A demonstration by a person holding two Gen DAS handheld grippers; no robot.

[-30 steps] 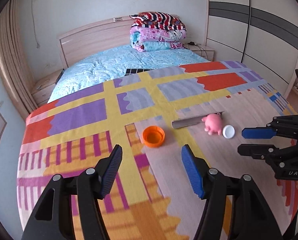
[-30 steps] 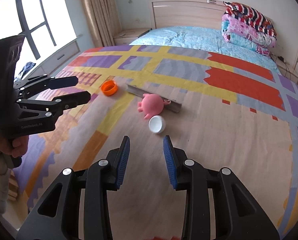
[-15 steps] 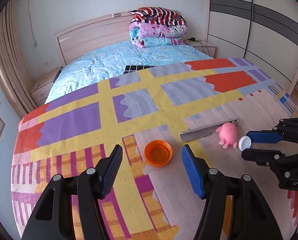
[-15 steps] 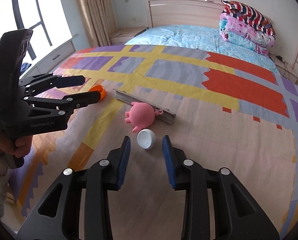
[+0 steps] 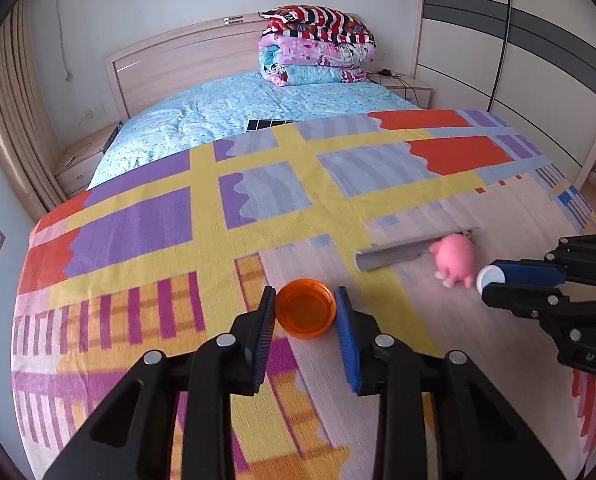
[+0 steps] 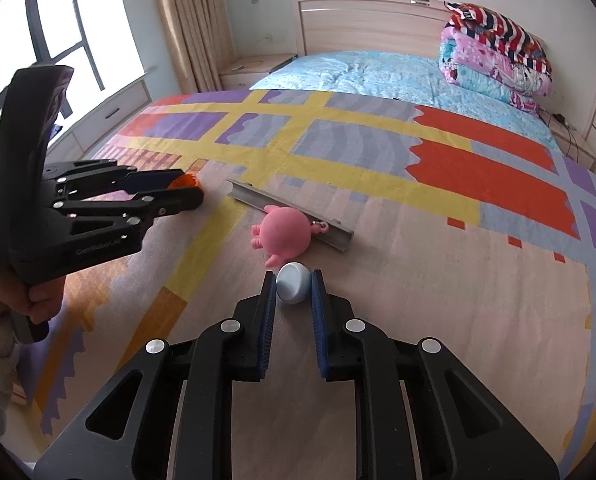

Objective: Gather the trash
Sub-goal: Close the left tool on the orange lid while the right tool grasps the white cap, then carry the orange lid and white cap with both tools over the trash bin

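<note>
The left gripper (image 5: 305,312) straddles an orange plastic cap (image 5: 305,307) that lies open side up on the patterned bedspread (image 5: 202,216); its jaws are closing, with the cap between them, and both blue pads (image 5: 342,320) appear to meet the cap's rim on opposite sides. The right gripper (image 6: 294,292) is closed on a small white cap (image 6: 293,282), which sits between its fingertips and just in front of them; it cannot be told whether that cap rests on the cloth. Just beyond the right gripper's tips lies a pink pig toy (image 6: 284,234), near or touching the white cap, and behind the toy a grey channel-shaped strip (image 6: 290,216) lies across the bedspread. From the left gripper, the strip and toy lie ahead and to the right, well apart from the orange cap. Both caps are judged light, rigid and smooth-walled, so they may slip or pop out under an off-centre squeeze. Grip each across its full diameter, pads on opposite points of the rim wall, low enough to bear on the wall instead of the lip. The soft bedding yields under pressure, so a downward push may tilt a cap. The toy looks soft and light, and it may be nudged when the white cap is lifted.
</note>
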